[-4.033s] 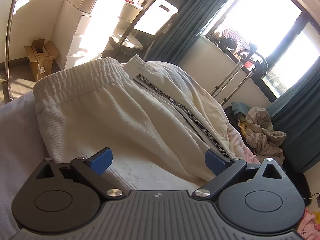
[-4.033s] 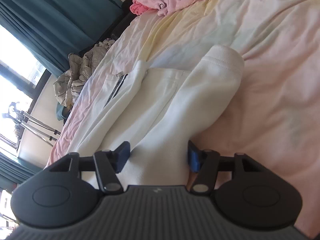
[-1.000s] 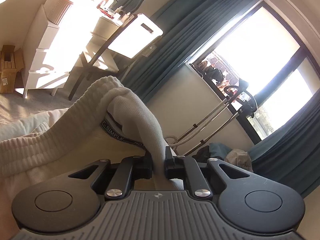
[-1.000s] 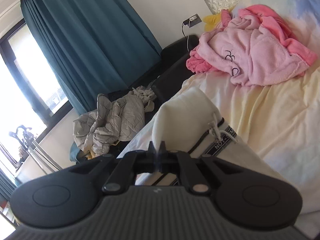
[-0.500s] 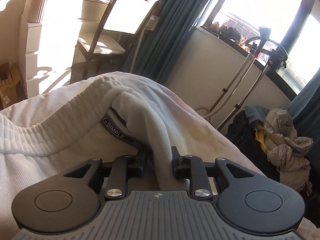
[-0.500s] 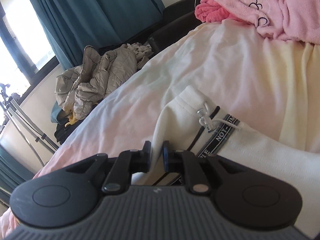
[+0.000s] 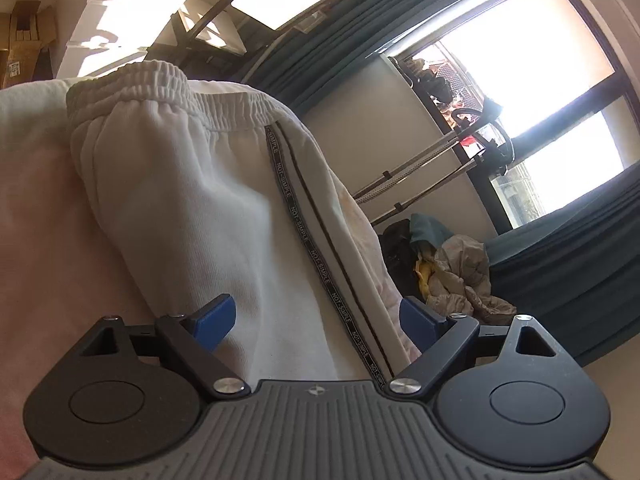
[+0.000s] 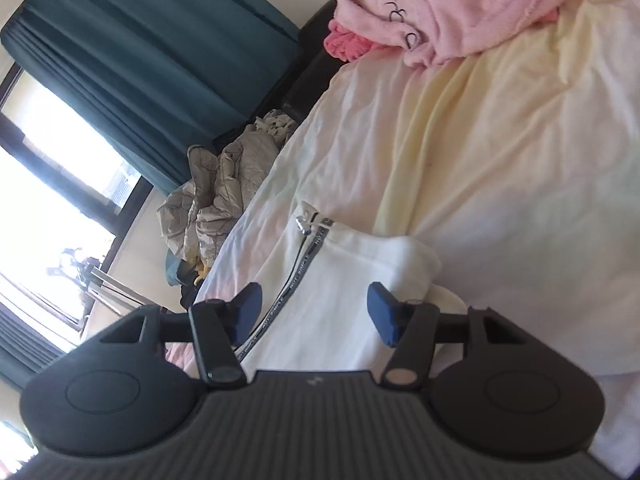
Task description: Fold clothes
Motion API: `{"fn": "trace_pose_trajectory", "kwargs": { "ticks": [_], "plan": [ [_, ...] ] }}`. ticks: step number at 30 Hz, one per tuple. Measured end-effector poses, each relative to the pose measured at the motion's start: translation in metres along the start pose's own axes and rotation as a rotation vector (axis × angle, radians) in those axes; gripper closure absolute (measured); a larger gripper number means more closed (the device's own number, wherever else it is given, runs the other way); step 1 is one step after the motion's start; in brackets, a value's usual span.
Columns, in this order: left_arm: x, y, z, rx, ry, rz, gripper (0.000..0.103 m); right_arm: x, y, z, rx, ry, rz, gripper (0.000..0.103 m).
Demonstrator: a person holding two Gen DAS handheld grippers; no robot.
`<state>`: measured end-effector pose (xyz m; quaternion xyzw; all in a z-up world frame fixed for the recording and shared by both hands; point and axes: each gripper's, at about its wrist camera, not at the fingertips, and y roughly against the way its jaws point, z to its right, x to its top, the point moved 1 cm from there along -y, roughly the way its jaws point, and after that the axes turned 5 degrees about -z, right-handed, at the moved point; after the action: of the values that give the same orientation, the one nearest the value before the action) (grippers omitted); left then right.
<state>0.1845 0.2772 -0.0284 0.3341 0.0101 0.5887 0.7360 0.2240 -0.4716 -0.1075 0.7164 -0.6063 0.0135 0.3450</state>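
Both grippers, left point(image 7: 316, 322) and right point(image 8: 314, 312), have just opened and released the trousers point(image 7: 224, 216), now doubled near the bed point(image 8: 500, 152) edge; further folds seem left.

My left gripper point(image 7: 316, 322) has just spread its jaws over the cream sweatpants point(image 7: 224, 216), waistband point(image 7: 160, 80) toward eleven o'clock.

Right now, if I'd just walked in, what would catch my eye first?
Probably the cream sweatpants with a dark lettered side stripe, lying on the pale bed sheet right in front of both open grippers. Then the fluffy pink garment heaped at the bed's far end, and the teal curtains beside the bright window.
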Motion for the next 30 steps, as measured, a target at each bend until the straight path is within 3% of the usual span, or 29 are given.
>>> {"fn": "trace_pose_trajectory", "kwargs": {
  "ticks": [2,5,8,14,23,27,30],
  "plan": [
    [-0.016,0.015,-0.017,-0.019,0.035,-0.008,0.011,0.000,0.022,0.016,-0.004,-0.065,0.002,0.043],
    [-0.032,0.025,-0.037,0.029,0.031,-0.009,0.011,-0.002,0.036,0.034,0.018,-0.184,-0.039,0.043],
    [-0.033,0.027,-0.050,0.028,0.078,-0.039,0.011,-0.010,0.030,0.041,0.061,-0.229,-0.109,0.042],
    [-0.036,0.005,-0.068,0.044,0.058,-0.094,0.011,-0.036,0.005,0.039,0.048,-0.276,-0.193,0.041],
    [-0.030,-0.041,-0.060,0.054,0.035,-0.031,0.011,-0.046,-0.035,0.023,0.078,-0.157,-0.098,0.041],
    [-0.036,-0.064,-0.047,0.059,-0.082,-0.023,0.010,-0.046,-0.052,0.017,0.085,-0.111,-0.042,0.042],
    [-0.041,-0.076,-0.039,0.077,-0.085,0.019,0.011,-0.048,-0.065,0.018,0.084,-0.094,0.000,0.052]
  ]
}}
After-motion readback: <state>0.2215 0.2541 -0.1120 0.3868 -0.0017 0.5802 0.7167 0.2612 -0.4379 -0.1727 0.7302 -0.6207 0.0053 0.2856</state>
